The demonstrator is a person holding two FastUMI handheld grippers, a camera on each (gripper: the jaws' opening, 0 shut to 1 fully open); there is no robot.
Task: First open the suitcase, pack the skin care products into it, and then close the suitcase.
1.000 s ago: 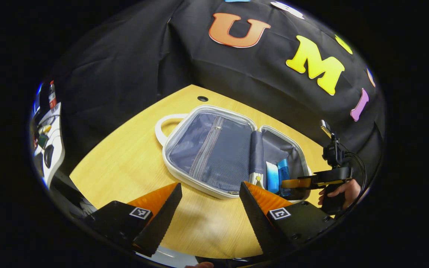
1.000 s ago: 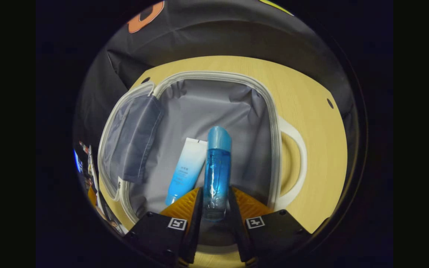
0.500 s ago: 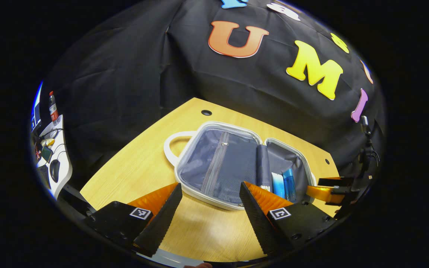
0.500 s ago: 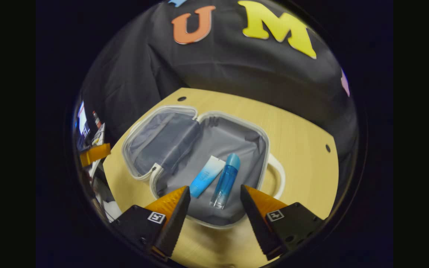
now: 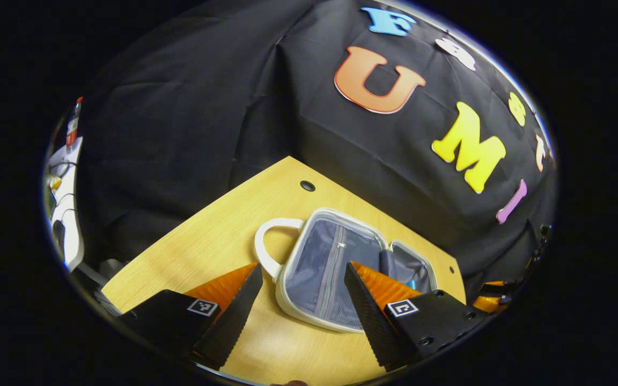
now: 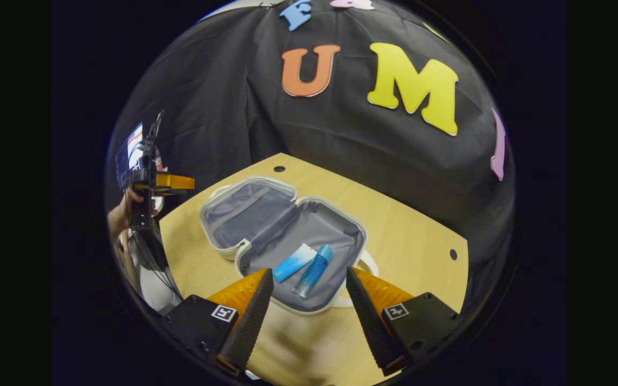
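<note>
The suitcase (image 6: 282, 241) lies open flat on the bench (image 6: 411, 252), both halves showing their grey lining. In the right gripper view, a blue bottle (image 6: 313, 271) and a tube (image 6: 294, 263) lie side by side in the nearer half, the tube on the bottle's left, the two just beside each other, both pointing away toward the hinge. The right gripper (image 6: 309, 292) hangs over the near rim of that half with its fingers spread wide and nothing between them; the bottle lies apart from both fingers. The left gripper (image 5: 302, 292) is likewise wide open and empty, held above the bench at the near edge of the suitcase (image 5: 336, 268), whose zipped mesh half and white handle (image 5: 267, 241) face it. In the right gripper view the left gripper (image 6: 172, 182) also appears farther off at the left, held up by a hand (image 6: 121, 212) beside the bench, well apart from the suitcase.
</note>
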